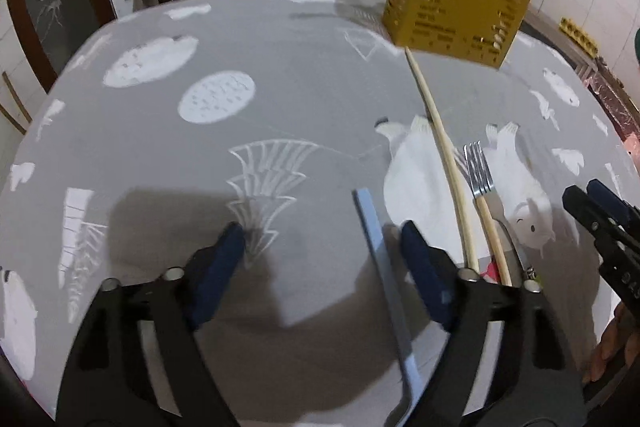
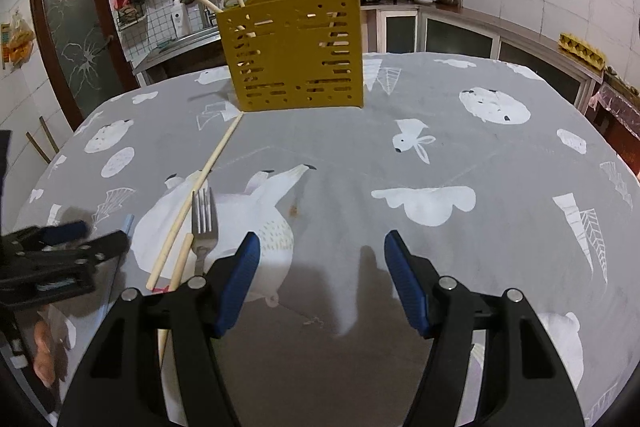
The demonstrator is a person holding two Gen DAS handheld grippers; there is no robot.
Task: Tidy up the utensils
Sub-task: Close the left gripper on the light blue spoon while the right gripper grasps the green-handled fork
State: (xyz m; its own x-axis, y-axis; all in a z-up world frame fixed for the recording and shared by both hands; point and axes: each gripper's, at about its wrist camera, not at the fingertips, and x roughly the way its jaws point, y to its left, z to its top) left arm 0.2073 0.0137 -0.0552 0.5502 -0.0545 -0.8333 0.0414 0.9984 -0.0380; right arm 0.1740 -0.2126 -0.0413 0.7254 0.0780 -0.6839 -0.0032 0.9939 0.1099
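Two grippers hang low over a grey printed tabletop (image 2: 460, 131), fingers apart on both and neither clamped on anything. On the left gripper (image 1: 323, 241) the blue pads stand wide, and a pale blue flat utensil handle (image 1: 378, 243) lies on the cloth between them, close against the right-hand finger (image 1: 422, 267) rather than centred; the right gripper (image 2: 320, 251) has only bare cloth between its pads. Risk, as judged from here: if the left fingers close with the handle so far to one side, the near pad may nudge it away or pinch only its edge, and a thin flat strip lying flush on soft fabric could slide out or drag the cloth into a fold. Just beside it lie a long wooden chopstick (image 1: 440, 143), a shorter one (image 1: 494, 239) and a steel fork (image 2: 204, 223), crowded near enough that a careless sweep might scatter them. Beyond, well apart from the loose pieces, the yellow slotted utensil holder (image 2: 296, 51) stands upright on the tabletop with several wooden sticks already leaning in it; the long chopstick's far tip reaches its base. Kitchen shelves and a counter fill the background.
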